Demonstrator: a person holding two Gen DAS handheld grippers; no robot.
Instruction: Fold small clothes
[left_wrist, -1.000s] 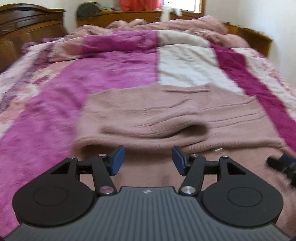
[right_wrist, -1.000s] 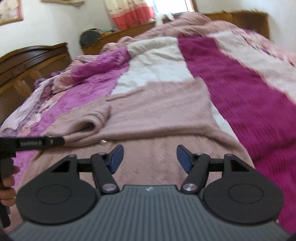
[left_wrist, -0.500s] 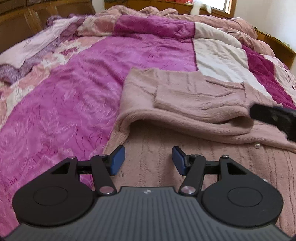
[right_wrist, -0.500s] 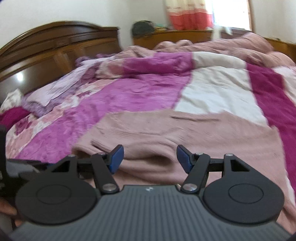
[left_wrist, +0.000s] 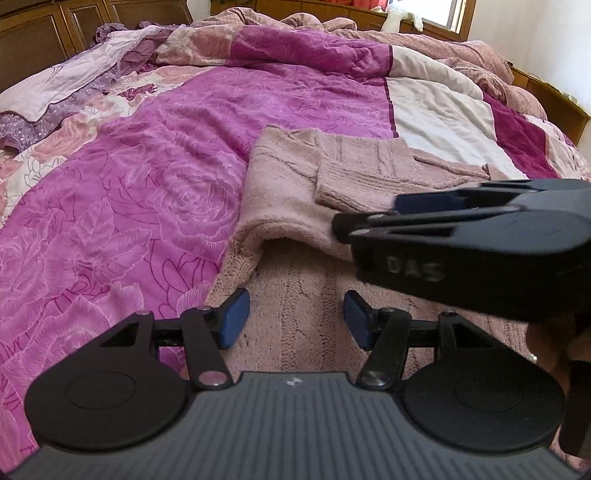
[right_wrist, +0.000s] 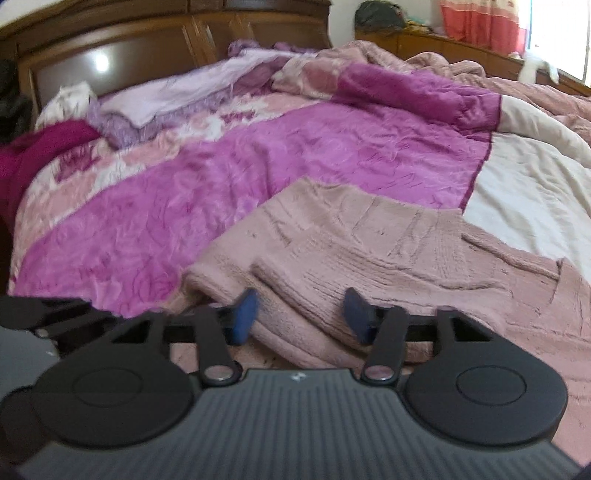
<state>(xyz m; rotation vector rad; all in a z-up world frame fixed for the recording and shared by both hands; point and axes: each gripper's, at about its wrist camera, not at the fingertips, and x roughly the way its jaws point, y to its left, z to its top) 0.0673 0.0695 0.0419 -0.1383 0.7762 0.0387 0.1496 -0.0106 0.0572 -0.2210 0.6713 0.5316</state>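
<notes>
A dusty-pink knit sweater (left_wrist: 295, 192) lies spread on the bed, its far part folded over toward me, with a sleeve on top. My left gripper (left_wrist: 295, 319) is open and empty, low over the sweater's near left edge. My right gripper (right_wrist: 300, 314) is open with its blue pads either side of the folded edge of the sweater (right_wrist: 369, 258). The right gripper also shows side-on in the left wrist view (left_wrist: 461, 236), reaching over the fold from the right.
The bed is covered by a magenta, pink and cream quilt (left_wrist: 147, 177). Rumpled bedding (left_wrist: 332, 40) and lilac cloth (right_wrist: 166, 99) lie at the far side. A dark wooden headboard (right_wrist: 129, 62) stands behind. A window (left_wrist: 439, 11) is at the back.
Both grippers swung left. The right gripper moved in over the sweater's folded edge and now fills the right of the left wrist view. Both stayed open.
</notes>
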